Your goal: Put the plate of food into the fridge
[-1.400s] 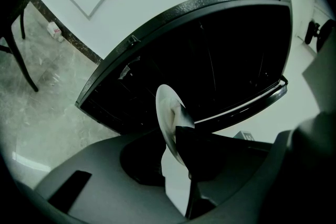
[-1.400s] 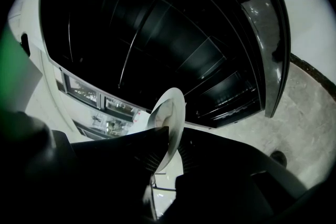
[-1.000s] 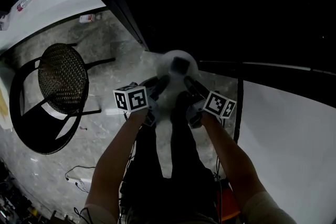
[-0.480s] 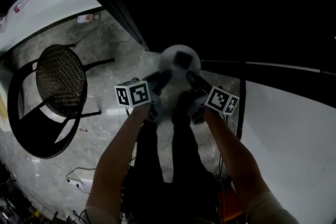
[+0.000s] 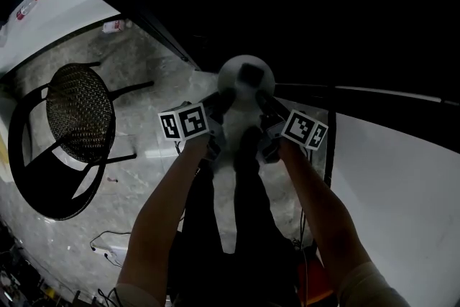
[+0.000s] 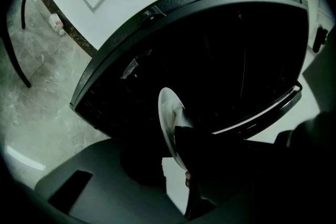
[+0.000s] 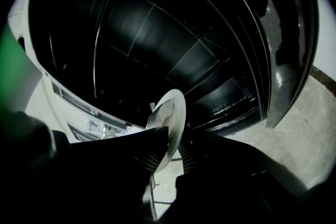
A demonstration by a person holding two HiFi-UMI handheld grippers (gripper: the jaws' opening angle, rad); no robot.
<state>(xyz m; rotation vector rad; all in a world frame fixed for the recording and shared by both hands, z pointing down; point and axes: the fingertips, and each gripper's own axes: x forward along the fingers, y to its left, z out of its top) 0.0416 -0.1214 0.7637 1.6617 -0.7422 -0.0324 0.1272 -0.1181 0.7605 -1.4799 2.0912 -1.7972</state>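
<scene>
Head view, looking steeply down: both forearms are reaching forward, each hand carrying a claw.

- Left claw (image 5: 223, 104): pinching the near-left rim of the white plate (image 5: 246, 79). In the left gripper view the plate is showing edge-on, with its rim sitting between the two dark jaws, which are nearly closed on it.
- Right claw (image 5: 267, 106): pinching the near-right rim of the same plate. In the right gripper view both ribbed pads are pressing on the rim, one on each face.
- The plate is being held in the air between the two claws, clear of any surface, right at the mouth of the open fridge (image 7: 157, 44).
- Food (image 5: 249, 73): a small piece is sitting near the plate's centre. It is reading dark from above and paler from the gripper views; I cannot tell what it is.
- The fridge interior is lying dark, with faint shelf and drawer lines showing in the right gripper view.
- Marker cubes: left one (image 5: 183, 124) and right one (image 5: 305, 129) are both facing the head camera, just behind the plate.
- A black wire-mesh chair (image 5: 72, 122) is standing on the grey stone floor (image 5: 144, 176), well left of the arms.
- A small bottle (image 5: 115, 26) is lying on the floor beyond the chair.
- A thin cable (image 5: 108, 237) is trailing on the floor near the left elbow.
</scene>
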